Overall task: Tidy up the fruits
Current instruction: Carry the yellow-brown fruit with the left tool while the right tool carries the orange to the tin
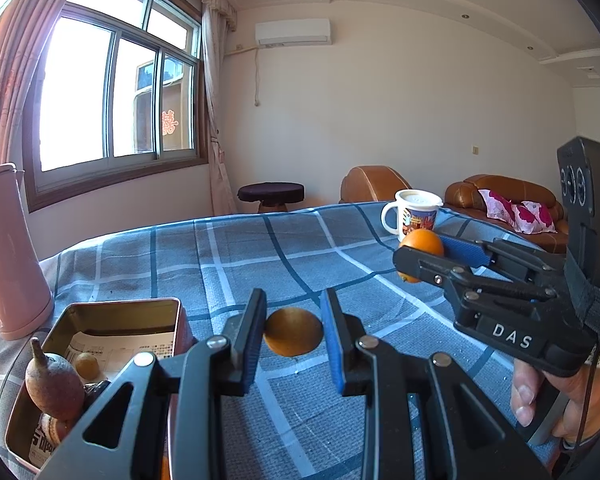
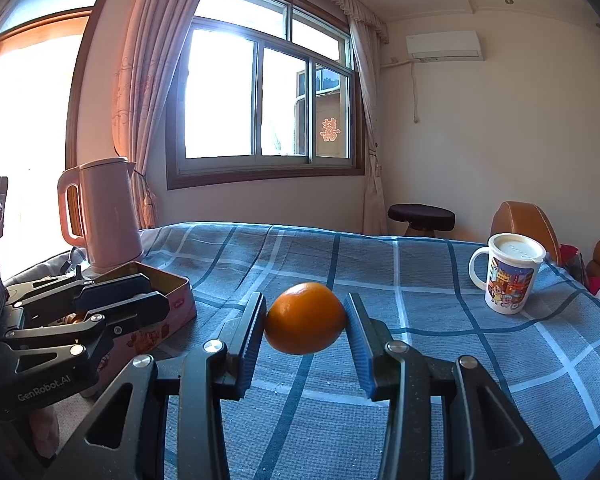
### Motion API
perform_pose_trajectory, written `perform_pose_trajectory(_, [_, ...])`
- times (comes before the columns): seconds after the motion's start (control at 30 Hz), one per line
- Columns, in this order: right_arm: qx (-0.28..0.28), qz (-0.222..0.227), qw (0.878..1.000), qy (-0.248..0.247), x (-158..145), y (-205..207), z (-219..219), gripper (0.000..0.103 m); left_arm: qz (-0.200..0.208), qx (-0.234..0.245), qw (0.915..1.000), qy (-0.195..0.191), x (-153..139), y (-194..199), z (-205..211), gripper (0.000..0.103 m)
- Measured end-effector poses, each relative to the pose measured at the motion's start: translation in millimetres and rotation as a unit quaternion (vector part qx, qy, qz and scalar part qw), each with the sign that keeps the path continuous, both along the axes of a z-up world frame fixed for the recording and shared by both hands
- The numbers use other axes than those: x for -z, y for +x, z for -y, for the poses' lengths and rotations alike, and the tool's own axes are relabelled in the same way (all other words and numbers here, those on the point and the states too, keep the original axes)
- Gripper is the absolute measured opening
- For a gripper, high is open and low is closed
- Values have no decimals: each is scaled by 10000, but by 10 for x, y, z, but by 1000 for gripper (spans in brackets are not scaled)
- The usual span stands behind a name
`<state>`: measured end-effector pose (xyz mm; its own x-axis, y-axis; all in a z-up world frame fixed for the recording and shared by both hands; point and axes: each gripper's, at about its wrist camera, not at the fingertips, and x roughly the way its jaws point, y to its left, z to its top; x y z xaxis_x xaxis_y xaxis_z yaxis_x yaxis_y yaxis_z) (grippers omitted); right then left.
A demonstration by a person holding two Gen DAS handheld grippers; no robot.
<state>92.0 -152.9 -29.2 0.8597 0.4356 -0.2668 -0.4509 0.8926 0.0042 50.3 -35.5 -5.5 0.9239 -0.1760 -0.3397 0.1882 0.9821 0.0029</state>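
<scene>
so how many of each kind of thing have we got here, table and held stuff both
orange fruits: 2
brown pear-shaped fruit: 1
small round fruit in the tin: 1
tin: 1
lidded mug: 1
pink kettle: 1
total: 7

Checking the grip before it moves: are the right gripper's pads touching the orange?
Touching. In the right wrist view both pads of the right gripper press the sides of the orange, which hangs clear above the tablecloth.
</scene>
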Motion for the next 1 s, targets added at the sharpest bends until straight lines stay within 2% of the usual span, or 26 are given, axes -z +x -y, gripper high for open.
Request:
perform_pose_trajectory(0.4, [-132, 0, 9999, -41, 2, -39, -135, 42, -11, -25, 10000, -53, -3, -32, -47, 29])
perform_pose_trajectory(1.0, [-511, -70, 9984, -227, 25, -56, -508, 42, -124, -378, 9989, -258, 26, -84, -396, 29])
